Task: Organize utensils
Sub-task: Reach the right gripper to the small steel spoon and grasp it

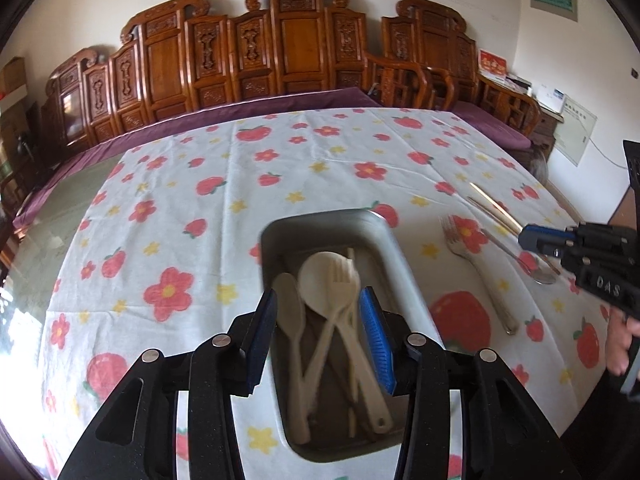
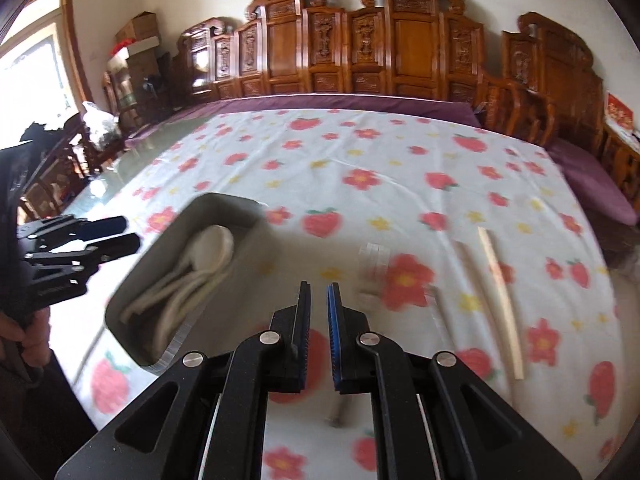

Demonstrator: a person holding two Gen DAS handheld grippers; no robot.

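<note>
A grey metal tray (image 1: 384, 232) sits on the flowered tablecloth (image 1: 168, 208) and holds several cream plastic utensils (image 1: 328, 276), among them spoons and a fork. My left gripper (image 1: 319, 294) hovers over the tray, open, with nothing pressed between its pads. To the right on the cloth lie a metal fork (image 1: 476, 276), a metal spoon (image 1: 542, 276) and pale chopsticks (image 1: 492, 208). My right gripper (image 1: 528, 236) reaches in above the spoon. In the right wrist view that gripper (image 2: 319, 292) is shut and empty, between the tray (image 2: 224, 208) and the chopsticks (image 2: 500, 292). The fork (image 2: 374, 260) is blurred.
A carved wooden bench (image 1: 296, 48) with a purple cushion (image 1: 280, 104) runs behind the table. Bare glass tabletop (image 1: 52, 216) shows left of the cloth. Boxes (image 2: 140, 40) are stacked near a window at far left. A hand (image 1: 620, 344) holds the right gripper.
</note>
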